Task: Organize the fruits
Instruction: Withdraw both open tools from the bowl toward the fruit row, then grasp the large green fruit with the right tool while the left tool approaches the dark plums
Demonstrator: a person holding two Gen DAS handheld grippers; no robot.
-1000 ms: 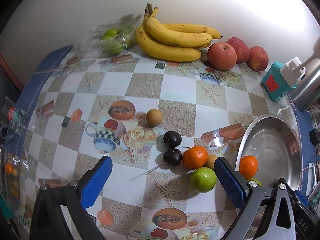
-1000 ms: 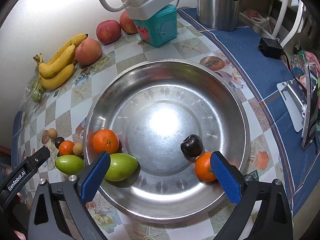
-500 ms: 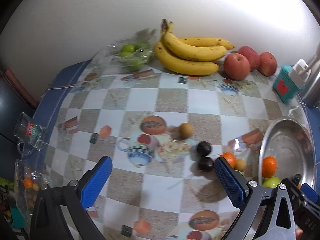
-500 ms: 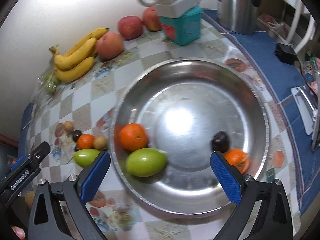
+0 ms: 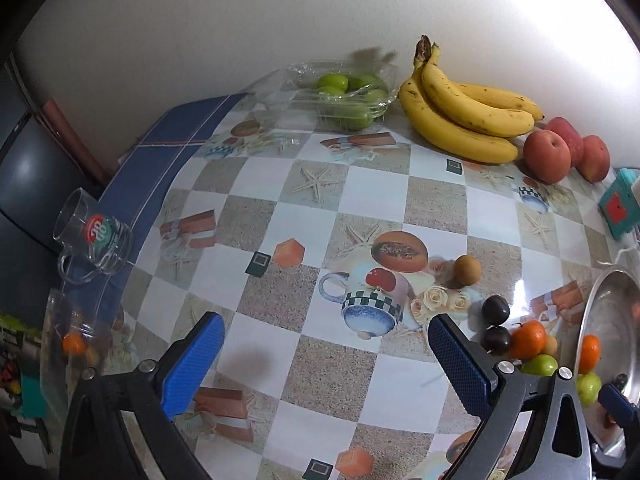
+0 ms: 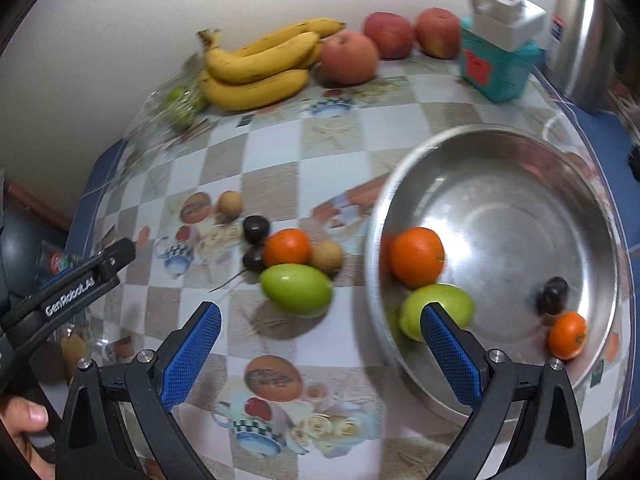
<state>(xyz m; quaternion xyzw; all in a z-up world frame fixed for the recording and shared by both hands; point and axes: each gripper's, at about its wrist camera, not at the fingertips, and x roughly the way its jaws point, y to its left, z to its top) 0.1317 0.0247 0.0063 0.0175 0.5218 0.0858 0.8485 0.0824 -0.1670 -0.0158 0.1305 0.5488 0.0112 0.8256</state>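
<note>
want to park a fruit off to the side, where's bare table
Bare: the checkered stretch between the glass mug and the bananas. Crowded: the loose fruit cluster left of the steel bowl.

Three apples (image 6: 349, 57) sat at twelve o'clock beside one banana bunch (image 6: 260, 62). Three oranges (image 6: 417, 257), three dark plums (image 6: 256, 229), two green mangoes (image 6: 296, 289) and two small brown fruits (image 6: 230, 202) lay about one steel bowl (image 6: 520, 152).
</note>
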